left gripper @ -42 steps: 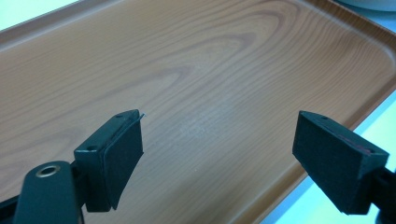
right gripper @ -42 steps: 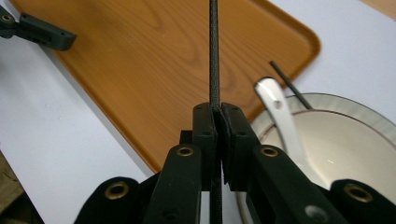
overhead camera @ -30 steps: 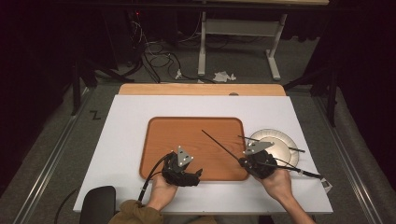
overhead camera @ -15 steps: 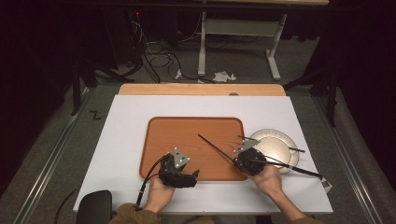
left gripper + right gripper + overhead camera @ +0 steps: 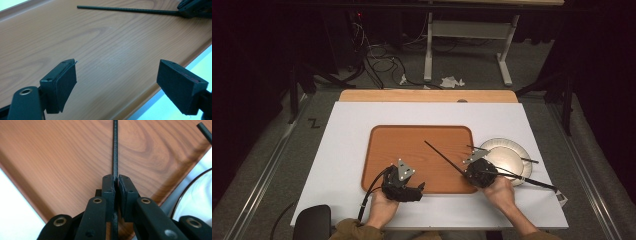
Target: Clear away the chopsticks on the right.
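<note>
- Nearest the person, the left gripper [image 5: 404, 184] hovers over the near edge of the wooden tray [image 5: 412, 145], at about 7 o'clock on it. Its jaws stand wide apart with nothing between them, and the left gripper view shows bare wood grain under them.
- At about 4 o'clock on the tray, the right gripper [image 5: 468, 169] has its jaws clamped on a thin black stick [image 5: 115, 147]; they have just eased apart slightly, with the stick between them.
- From that grip the stick runs toward 10 o'clock over the tray.
- Just right of the tray, at 3 o'clock, sits a white plate [image 5: 512, 155], with a second black stick [image 5: 522, 159] lying across it.
</note>
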A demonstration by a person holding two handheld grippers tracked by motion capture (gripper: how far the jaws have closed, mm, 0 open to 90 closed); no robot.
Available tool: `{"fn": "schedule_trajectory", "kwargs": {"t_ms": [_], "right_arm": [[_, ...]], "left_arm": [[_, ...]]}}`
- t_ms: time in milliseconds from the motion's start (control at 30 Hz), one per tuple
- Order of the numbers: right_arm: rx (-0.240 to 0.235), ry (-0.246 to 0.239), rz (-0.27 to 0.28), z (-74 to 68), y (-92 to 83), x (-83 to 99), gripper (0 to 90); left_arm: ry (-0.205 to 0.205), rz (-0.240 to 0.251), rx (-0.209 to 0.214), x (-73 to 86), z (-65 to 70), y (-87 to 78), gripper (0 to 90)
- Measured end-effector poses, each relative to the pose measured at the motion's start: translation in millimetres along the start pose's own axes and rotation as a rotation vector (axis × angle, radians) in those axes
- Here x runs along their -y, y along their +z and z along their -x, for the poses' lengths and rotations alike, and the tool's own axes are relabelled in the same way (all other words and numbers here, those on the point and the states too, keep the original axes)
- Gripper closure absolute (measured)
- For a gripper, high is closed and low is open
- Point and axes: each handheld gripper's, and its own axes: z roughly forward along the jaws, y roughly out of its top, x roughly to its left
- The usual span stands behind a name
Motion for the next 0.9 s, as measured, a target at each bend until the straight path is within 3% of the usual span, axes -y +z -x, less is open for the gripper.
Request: {"fn": "schedule_trajectory", "kwargs": {"t_ms": [367, 667, 900], "right_arm": [[0.051, 0.028, -0.011, 3.7, 0.0, 0.4, 83.6], [0.055, 0.024, -0.004, 3.5, 0.3, 0.8, 82.8], [0.031, 0.028, 0.001, 0.9, -1.0, 1.1, 76.2]], "left_arm": [[0.000, 0.001, -0.002, 0.0, 0.1, -0.2, 16.5], [0.002, -0.001, 0.001, 0.1, 0.2, 0.2, 16.5], [0.003, -0.004, 0.002, 0.1, 0.7, 0.7, 16.5]]}}
